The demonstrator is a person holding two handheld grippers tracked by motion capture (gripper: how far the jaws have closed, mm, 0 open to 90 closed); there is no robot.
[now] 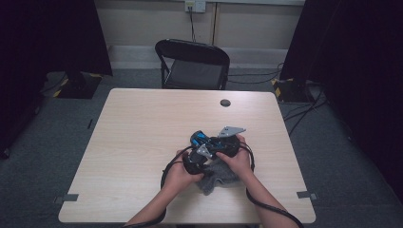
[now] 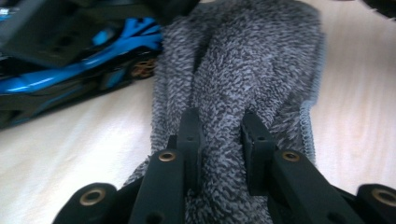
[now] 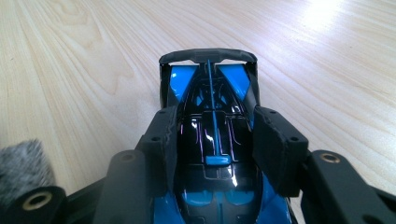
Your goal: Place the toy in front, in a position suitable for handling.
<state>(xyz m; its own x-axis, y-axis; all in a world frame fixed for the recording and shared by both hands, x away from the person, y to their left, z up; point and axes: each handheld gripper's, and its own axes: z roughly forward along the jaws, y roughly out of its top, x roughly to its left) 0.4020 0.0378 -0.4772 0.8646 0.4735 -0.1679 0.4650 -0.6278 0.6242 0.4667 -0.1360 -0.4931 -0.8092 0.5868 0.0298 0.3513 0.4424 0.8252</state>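
— Nearest the lens: two forearms (image 1: 157, 204) rising from the bottom edge of the high view, a black cable (image 1: 266, 206) trailing past the right one.

— And the hands?

— Both together near the table's front middle. Left hand (image 1: 179, 175) around the left gripper (image 2: 219, 140), jaws closed down on a raised fold of grey fuzzy cloth (image 2: 247, 70). Cloth flat on the wood otherwise, stitched hem along its right side in the left gripper view.

— Same cloth from above?

— Yes, grey cloth (image 1: 216, 176) under and between the hands, partly covered by them.

— Right side?

— Right hand (image 1: 237, 159) on the right gripper (image 3: 215, 135), jaws pressed against both flanks of a blue and black toy car (image 3: 212, 121). Car on the tabletop, rear wing pointing away from that camera. Grey three-cornered plate (image 1: 230, 130) on top of the gripper, seen from above.

— Car relative to the cloth?

— Just beside it; blue bodywork close to the cloth's far left corner in the left gripper view.

— Farther out?

— Bare pale wooden table (image 1: 142, 123), a small dark round cap (image 1: 225, 102) near its far edge. Beyond that, a black folding chair (image 1: 192, 64) on grey carpet, dark curtains either side.
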